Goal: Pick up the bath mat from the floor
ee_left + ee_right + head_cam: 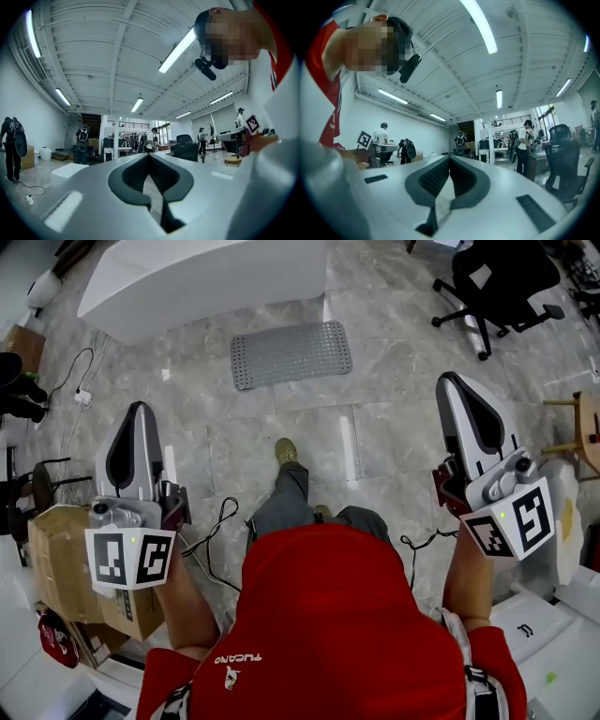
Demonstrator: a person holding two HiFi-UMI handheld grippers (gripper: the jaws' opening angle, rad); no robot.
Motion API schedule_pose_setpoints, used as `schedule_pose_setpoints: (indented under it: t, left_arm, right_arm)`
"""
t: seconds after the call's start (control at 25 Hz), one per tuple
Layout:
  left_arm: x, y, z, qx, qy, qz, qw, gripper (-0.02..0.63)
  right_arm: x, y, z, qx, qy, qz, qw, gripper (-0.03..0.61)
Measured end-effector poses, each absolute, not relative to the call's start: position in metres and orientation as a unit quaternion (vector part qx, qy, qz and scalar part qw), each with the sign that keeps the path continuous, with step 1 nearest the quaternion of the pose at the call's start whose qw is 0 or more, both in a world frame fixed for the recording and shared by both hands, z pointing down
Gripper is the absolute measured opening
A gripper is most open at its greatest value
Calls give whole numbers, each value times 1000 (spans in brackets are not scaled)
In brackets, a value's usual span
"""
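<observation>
A grey, dimpled bath mat [291, 353] lies flat on the marble floor ahead of the person's foot [286, 452]. My left gripper [138, 411] is held upright at the left, well short of the mat, jaws shut with nothing between them. At the right my right gripper [457, 382] also points up, shut and holding nothing. In both gripper views the closed jaws [149, 157] [450, 159] aim across the room at head height; the mat is not seen there.
A white platform [202, 277] stands just beyond the mat. A black office chair [497, 282] is at the back right. Cardboard boxes [66, 563] and floor cables [75, 390] sit at the left; a wooden stool [583, 432] at the right edge. People stand far off [528, 145].
</observation>
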State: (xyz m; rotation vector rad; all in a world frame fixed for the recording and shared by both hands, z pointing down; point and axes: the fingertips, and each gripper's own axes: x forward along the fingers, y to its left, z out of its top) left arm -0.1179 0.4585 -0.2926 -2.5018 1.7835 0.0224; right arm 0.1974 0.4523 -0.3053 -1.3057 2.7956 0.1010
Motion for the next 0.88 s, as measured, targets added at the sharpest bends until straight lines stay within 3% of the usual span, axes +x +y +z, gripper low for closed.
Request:
schedule_pose_setpoints:
  t: [0.88]
  left_arm:
    - [-220, 230, -295, -818, 573, -1, 41, 5]
  right_arm:
    - [119, 229, -310, -470, 882, 27, 18, 2]
